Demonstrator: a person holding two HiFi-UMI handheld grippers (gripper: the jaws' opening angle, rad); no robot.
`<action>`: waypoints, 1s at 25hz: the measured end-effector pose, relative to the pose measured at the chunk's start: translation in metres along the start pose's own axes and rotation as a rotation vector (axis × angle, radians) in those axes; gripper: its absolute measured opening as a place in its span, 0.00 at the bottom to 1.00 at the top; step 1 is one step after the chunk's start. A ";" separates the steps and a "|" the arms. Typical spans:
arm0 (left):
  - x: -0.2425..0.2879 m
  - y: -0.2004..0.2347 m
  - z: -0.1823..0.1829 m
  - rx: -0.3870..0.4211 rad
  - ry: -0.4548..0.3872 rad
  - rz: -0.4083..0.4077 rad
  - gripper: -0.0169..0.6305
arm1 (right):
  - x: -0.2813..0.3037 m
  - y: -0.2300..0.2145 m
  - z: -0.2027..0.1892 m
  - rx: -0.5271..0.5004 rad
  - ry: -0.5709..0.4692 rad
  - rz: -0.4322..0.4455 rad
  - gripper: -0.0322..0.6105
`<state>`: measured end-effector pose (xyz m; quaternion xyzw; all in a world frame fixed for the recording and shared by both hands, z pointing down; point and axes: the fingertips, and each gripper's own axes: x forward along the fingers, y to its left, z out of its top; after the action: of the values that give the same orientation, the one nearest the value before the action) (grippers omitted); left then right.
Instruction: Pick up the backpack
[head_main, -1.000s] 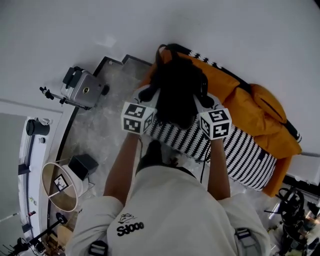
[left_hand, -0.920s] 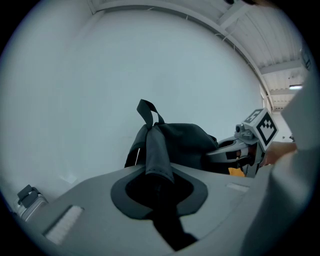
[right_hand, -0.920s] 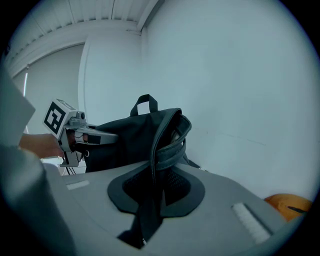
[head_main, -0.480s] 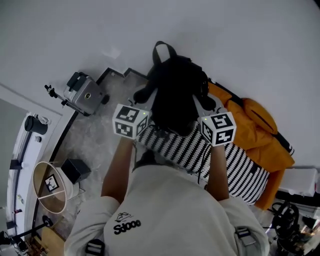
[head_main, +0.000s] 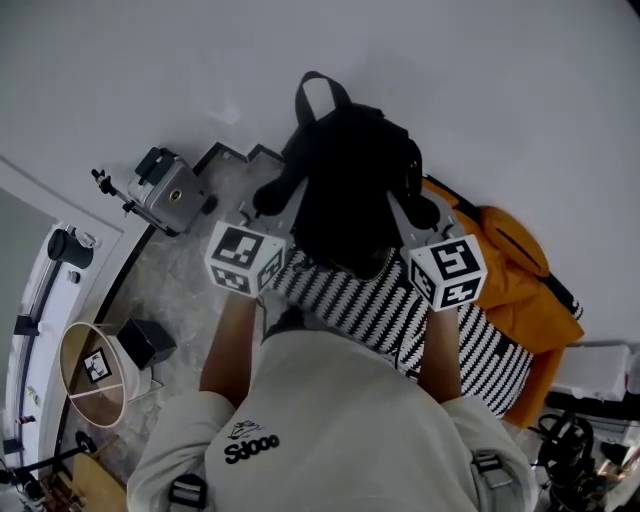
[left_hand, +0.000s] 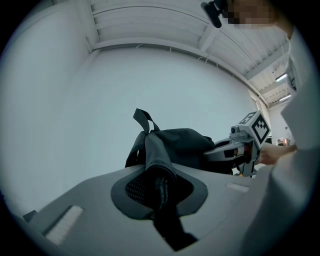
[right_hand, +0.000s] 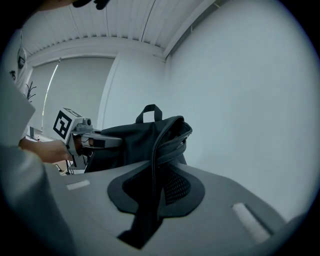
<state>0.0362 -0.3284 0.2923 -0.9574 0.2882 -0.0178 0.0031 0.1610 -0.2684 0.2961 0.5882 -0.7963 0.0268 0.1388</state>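
Note:
A black backpack hangs in the air between my two grippers, its top loop pointing away from me. My left gripper is shut on the pack's left shoulder strap, which runs through its jaws. My right gripper is shut on the other strap. In the left gripper view the pack's body shows beyond the jaws, with the right gripper behind it. The right gripper view shows the pack and the left gripper.
Below the pack lies a black-and-white striped cushion on an orange cover. A grey boxy device stands on the stone floor at left, a round lampshade nearer me. A white wall is close ahead.
Both grippers have risen with the backpack, lifting it off the orange cover; more of the cover and cushion shows beneath it now.

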 end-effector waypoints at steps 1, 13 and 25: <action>-0.002 0.000 0.004 0.002 -0.007 0.002 0.10 | -0.002 0.001 0.004 -0.006 -0.006 0.002 0.12; -0.013 0.000 0.051 0.051 -0.061 0.028 0.10 | -0.013 0.008 0.050 -0.054 -0.106 0.013 0.11; -0.022 0.012 0.058 0.075 -0.086 0.068 0.10 | -0.004 0.018 0.061 -0.073 -0.114 0.029 0.11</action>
<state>0.0133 -0.3263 0.2334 -0.9462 0.3192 0.0128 0.0519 0.1331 -0.2719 0.2392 0.5716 -0.8118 -0.0339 0.1142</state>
